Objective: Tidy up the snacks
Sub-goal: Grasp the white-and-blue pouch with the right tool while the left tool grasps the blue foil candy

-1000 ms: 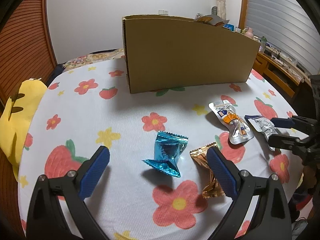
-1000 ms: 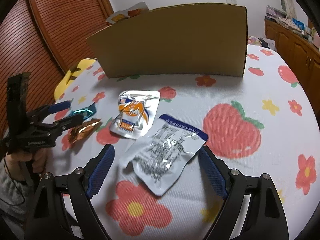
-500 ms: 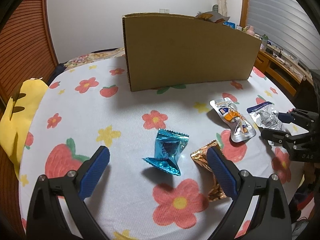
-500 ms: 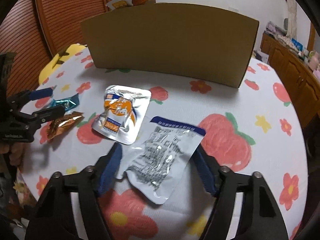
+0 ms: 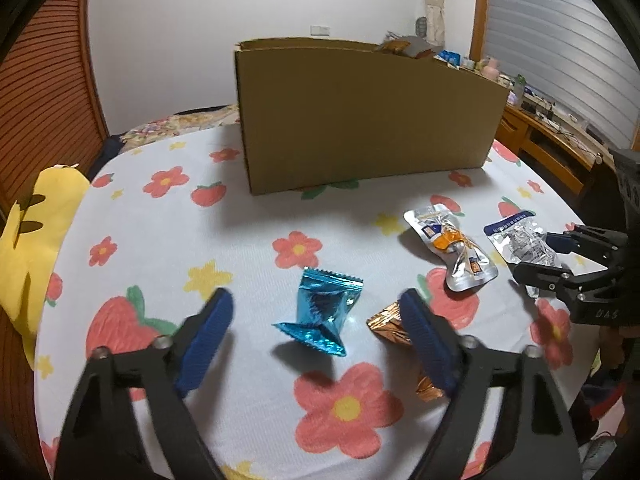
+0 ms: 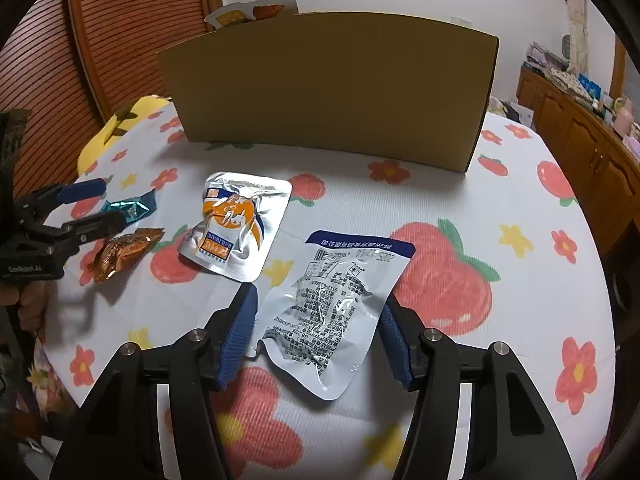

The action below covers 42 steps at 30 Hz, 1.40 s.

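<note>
A blue foil packet point(image 5: 320, 312) lies on the flowered tablecloth between the fingers of my left gripper point(image 5: 316, 340). Its jaws are closing, with gaps still showing on both sides of the packet. A gold packet point(image 5: 388, 322) lies just behind the right finger. My right gripper point(image 6: 320, 336) is closing on a silver pouch with a blue band point(image 6: 344, 296), its pads against both side edges. A silver and orange pouch point(image 6: 236, 224) lies between the two grippers. The left gripper point(image 6: 110, 206) shows in the right wrist view, and the right gripper point(image 5: 538, 256) in the left wrist view.
A tall cardboard box point(image 5: 360, 120) stands at the back of the table, with snack packs point(image 6: 256, 12) poking over its rim. A yellow cushion point(image 5: 36, 240) lies at the table's left edge. A wooden cabinet point(image 6: 580, 140) stands to the right.
My left jaws have narrowed around the blue packet. My right jaws have closed in from wide apart to the silver pouch's edges, and that gripper has rolled slightly.
</note>
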Motion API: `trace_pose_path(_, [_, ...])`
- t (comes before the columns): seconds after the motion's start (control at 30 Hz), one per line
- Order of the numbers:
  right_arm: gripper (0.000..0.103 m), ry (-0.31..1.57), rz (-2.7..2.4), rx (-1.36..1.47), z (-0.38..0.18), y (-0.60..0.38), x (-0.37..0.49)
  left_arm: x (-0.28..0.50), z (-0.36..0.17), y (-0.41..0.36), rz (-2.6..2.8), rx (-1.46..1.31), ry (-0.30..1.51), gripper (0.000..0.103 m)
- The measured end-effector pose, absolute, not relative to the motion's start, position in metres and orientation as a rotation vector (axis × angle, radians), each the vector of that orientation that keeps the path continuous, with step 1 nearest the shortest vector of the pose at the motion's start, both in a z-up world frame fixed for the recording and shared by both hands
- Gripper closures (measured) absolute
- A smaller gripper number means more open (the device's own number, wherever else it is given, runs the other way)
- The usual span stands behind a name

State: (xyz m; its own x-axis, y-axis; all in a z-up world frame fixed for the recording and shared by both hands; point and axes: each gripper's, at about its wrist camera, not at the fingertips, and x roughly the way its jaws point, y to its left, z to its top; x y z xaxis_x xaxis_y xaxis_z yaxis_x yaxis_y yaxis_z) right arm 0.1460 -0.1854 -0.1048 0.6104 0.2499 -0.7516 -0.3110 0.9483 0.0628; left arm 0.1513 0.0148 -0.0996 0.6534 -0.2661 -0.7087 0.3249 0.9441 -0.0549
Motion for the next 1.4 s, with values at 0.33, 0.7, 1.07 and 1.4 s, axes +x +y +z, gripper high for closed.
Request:
trace_pose_path(0.33, [0.043, 0.839, 0.312, -0.108, -0.108, -0.18, 0.142, 0.154, -0.105, 0.009, -0.343, 0.116, 0.846, 0.071])
trace_pose_path(0.7, [0.05, 0.815, 0.335, -0.072, -0.107, -0.185, 0.136, 0.149, -0.102, 0.015, -0.359, 0.071, 0.824, 0.072])
trace_pose_path(1.07, [0.071, 0.783, 0.38, -0.059, -0.098, -0.185, 0.13, 0.147, -0.104, 0.016, -0.351, 0.066, 0.822, 0.072])
trace_pose_path(1.4, [0.083, 0.756, 0.416, -0.028, -0.091, -0.187, 0.122, 0.141, -0.098, 0.016, -0.361, 0.058, 0.781, 0.072])
